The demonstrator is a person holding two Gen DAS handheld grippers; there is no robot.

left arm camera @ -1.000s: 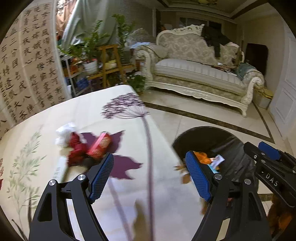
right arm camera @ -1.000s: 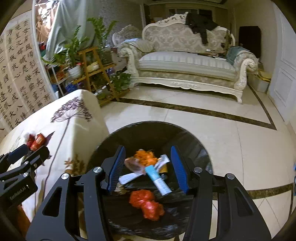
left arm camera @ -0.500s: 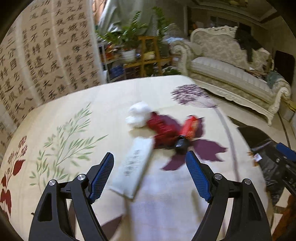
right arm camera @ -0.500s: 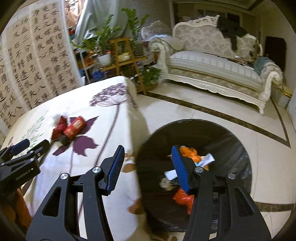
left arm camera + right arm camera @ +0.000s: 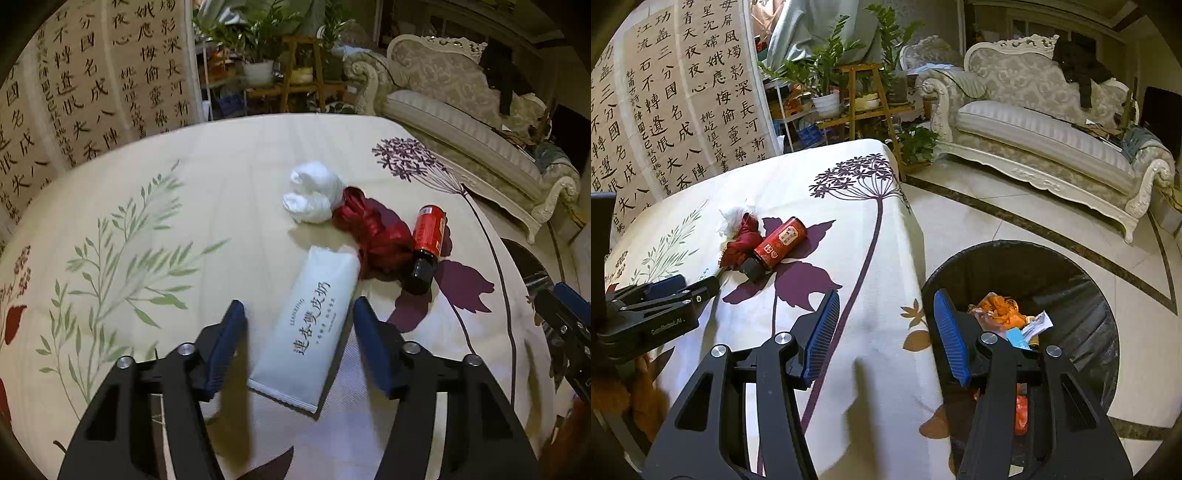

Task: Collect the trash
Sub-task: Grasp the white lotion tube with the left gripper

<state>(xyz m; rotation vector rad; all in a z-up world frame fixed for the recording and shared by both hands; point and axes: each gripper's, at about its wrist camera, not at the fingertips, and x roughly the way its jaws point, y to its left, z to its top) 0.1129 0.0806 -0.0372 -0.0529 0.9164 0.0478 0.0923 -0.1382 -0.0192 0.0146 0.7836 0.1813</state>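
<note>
Left wrist view shows the left gripper (image 5: 298, 343) spread wide and empty, its blue pads straddling the near end of a flat white squeeze tube with dark Chinese lettering (image 5: 312, 325) that lies on the cream floral-cloth bench (image 5: 147, 221), pointing toward 1 o'clock. Judging from this, the tube is the next piece of trash. A good pick would lower the gripper until the pads flank the tube's broad body rather than its thin crimped tail, turn slightly to square with its tilt, then close gently, since a soft tube may buckle or slip. At 12 o'clock from the tube's far end sits a crumpled white tissue wad (image 5: 314, 194). Touching that end, at 1 o'clock, lies a bunched red wrapper (image 5: 373, 229), with a small red-labelled bottle with a black cap (image 5: 426, 240) on its side just beside it. Reaching too far forward could drag the wrapper along. The right gripper (image 5: 886, 332) hangs open and empty over the bench's edge. At its 3 o'clock stands the round black-lined trash bin (image 5: 1052, 258) on the tiled floor, holding orange and white scraps. An ornate pale sofa (image 5: 1034, 129) stands well apart at 1 o'clock.
</note>
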